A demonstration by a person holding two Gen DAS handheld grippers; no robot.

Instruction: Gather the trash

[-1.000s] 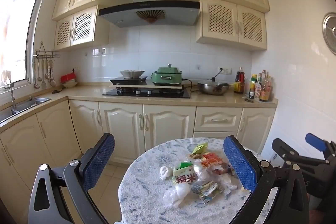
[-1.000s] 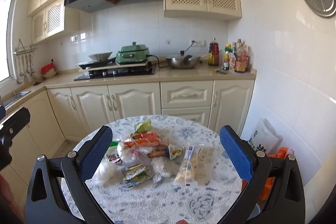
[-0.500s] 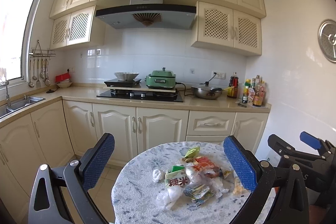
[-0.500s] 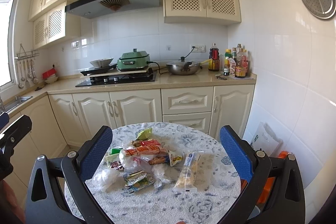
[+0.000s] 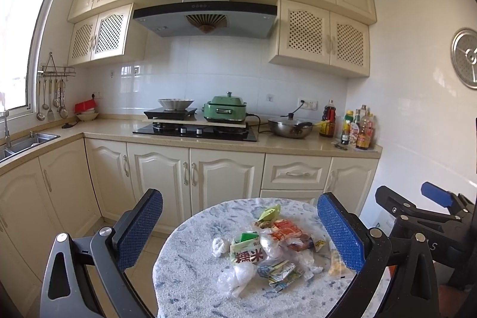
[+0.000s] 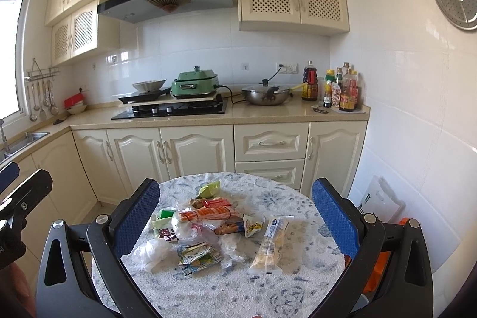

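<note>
A pile of trash (image 5: 265,246) lies on a round blue-and-white marbled table (image 5: 190,273): snack wrappers, crumpled clear plastic, a green carton and a flattened drink box. The pile also shows in the right wrist view (image 6: 205,225), with a long clear bread wrapper (image 6: 269,246) lying to its right. My left gripper (image 5: 238,231) is open and empty, held above and short of the pile. My right gripper (image 6: 235,222) is open and empty, also above the table (image 6: 268,288). The right gripper's body (image 5: 423,216) shows at the right in the left wrist view.
Cream kitchen cabinets (image 5: 190,169) and a counter with a hob, green cooker (image 5: 225,109) and wok stand behind the table. A sink (image 5: 26,139) is at the left. A white bag (image 6: 378,201) and something orange (image 6: 378,267) sit on the floor by the right wall.
Both views have pulled back and risen a little. The table and trash pile now sit lower and farther in the frames. Both grippers stay open.
</note>
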